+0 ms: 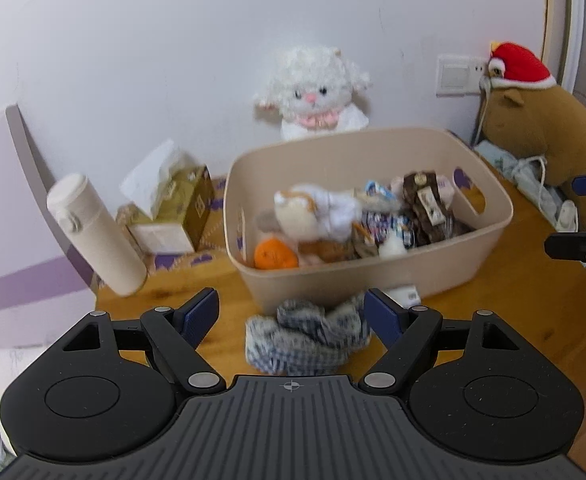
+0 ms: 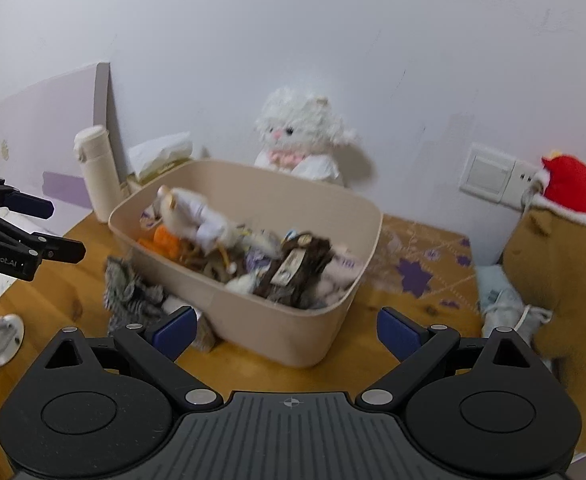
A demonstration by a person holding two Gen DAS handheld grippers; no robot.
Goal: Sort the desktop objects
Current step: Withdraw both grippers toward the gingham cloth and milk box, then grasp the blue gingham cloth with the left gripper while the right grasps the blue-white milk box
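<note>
Two hand-held grippers hover over the wooden surface (image 1: 533, 312), both with jaws spread wide and nothing between them. The left hand-held gripper (image 1: 291, 312) frames a crumpled blue-checked cloth (image 1: 305, 340), which lies on the surface just in front of the beige bin (image 1: 333, 280), touching or nearly touching its near wall. The right hand-held gripper (image 2: 287, 334) faces the bin's near corner from the other side, with the cloth off to its left. A small white item beside the cloth at the bin's foot is too blurred to identify. Inside the bin sit a pale plush toy (image 1: 313, 212), an orange fruit (image 1: 275, 254), a dark brown packet (image 1: 427, 204) and assorted wrapped snacks, heaped together. Left of the bin stand a cream bottle (image 1: 95, 232) and a tissue box (image 1: 173, 204). Behind the bin, a white plush lamb (image 1: 313, 92) leans at the wall; at far right sits a brown plush in a red hat (image 1: 533, 120).
</note>
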